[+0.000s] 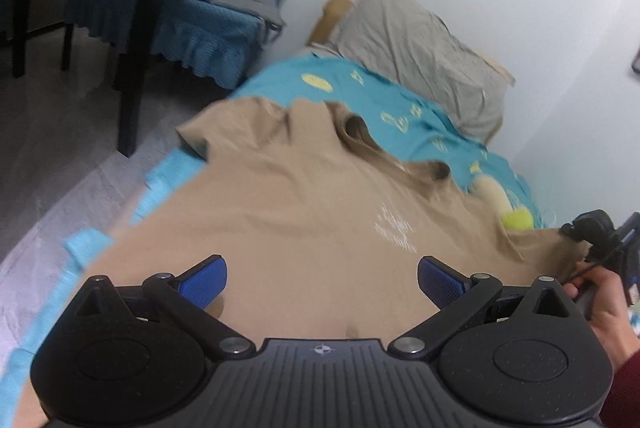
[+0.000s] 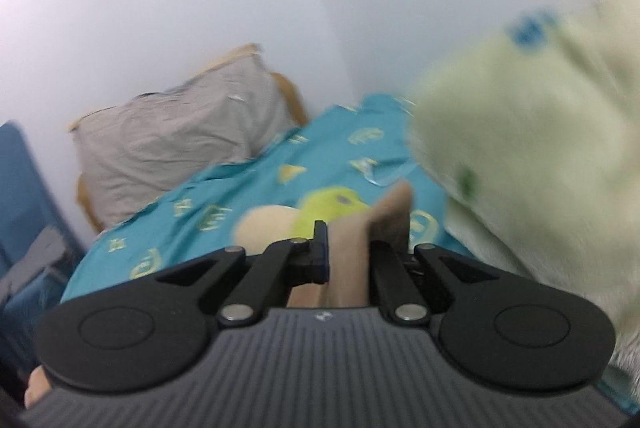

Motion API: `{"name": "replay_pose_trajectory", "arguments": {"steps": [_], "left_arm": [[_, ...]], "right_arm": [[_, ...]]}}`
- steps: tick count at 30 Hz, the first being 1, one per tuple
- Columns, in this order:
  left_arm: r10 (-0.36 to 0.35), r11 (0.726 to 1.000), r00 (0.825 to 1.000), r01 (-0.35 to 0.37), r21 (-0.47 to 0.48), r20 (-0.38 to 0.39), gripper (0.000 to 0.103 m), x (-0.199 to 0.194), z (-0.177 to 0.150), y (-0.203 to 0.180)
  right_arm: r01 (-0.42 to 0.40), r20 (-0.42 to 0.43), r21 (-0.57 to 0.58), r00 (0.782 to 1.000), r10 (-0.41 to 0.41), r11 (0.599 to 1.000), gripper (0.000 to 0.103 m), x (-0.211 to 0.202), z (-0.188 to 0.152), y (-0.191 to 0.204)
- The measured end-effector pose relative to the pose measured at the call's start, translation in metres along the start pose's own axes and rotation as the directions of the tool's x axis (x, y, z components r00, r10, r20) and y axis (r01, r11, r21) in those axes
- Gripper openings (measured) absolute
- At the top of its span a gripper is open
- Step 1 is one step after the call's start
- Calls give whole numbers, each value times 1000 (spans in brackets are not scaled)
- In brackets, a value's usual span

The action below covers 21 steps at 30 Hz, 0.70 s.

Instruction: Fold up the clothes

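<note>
Tan shirt [image 1: 304,212] under spread left hand-held gripper [image 1: 322,278] (right one [image 2: 348,248] clamps its edge)

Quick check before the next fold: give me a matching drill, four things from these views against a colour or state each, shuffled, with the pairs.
Things:
1. left tongs
2. right tongs
3. pillow
4. bedsheet

States or colours:
A. grey, propped against the wall
B. shut on a fold of the tan garment
C. teal with yellow print
D. open above the tan cloth

Pairs: 1-D, 2-B, 3-A, 4-C
</note>
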<state>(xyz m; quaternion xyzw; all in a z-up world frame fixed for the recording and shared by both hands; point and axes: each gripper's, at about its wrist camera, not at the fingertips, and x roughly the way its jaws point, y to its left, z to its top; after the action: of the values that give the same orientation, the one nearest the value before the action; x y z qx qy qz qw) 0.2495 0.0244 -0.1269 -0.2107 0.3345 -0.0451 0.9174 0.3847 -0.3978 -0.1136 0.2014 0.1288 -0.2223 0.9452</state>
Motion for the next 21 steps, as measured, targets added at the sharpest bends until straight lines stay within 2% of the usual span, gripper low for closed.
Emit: {"name": "replay_pose_trajectory", "arguments": {"steps": [3, 5, 7, 9, 12, 13, 15, 18, 19, 20, 21], "left_arm": [[38, 999, 999, -38, -3, 13, 102, -8, 11, 11], [61, 998, 998, -61, -8, 26, 102, -13, 17, 18], [70, 997, 997, -69, -28, 36, 102, -17, 23, 25], [76, 996, 996, -74, -53, 44, 102, -19, 26, 33], [109, 993, 993, -107, -53, 49, 102, -18, 28, 42], [120, 992, 992, -117, -50, 49, 102, -17, 28, 44], [126, 991, 991, -124, -54, 42, 102, -15, 28, 48], [127, 991, 991, -126, -55, 31, 102, -10, 27, 50], [126, 991, 992, -125, -53, 28, 102, -9, 27, 49], [122, 992, 992, -120, -48, 26, 101, -9, 26, 47], [116, 993, 993, -115, -42, 24, 101, -9, 25, 45]], "right_arm": [[-54, 16, -87, 998, 56, 995, 4, -13, 4, 42], [-107, 34, -210, 993, 117, 972, 4, -29, -6, 81], [-192, 14, -345, 978, 210, 919, 4, -42, -27, 126], [-283, -52, -442, 955, 291, 851, 4, -50, -58, 166], [-388, -173, -538, 920, 352, 748, 4, -52, -116, 210], [-405, -212, -546, 914, 347, 733, 4, -49, -131, 217], [-429, -282, -539, 903, 325, 724, 5, -41, -156, 224], [-468, -385, -450, 870, 308, 761, 7, -32, -161, 217], [-481, -407, -421, 858, 314, 769, 15, -34, -156, 212], [-496, -419, -400, 847, 327, 771, 40, -41, -148, 206], [-510, -419, -381, 839, 347, 772, 55, -51, -139, 199]]}}
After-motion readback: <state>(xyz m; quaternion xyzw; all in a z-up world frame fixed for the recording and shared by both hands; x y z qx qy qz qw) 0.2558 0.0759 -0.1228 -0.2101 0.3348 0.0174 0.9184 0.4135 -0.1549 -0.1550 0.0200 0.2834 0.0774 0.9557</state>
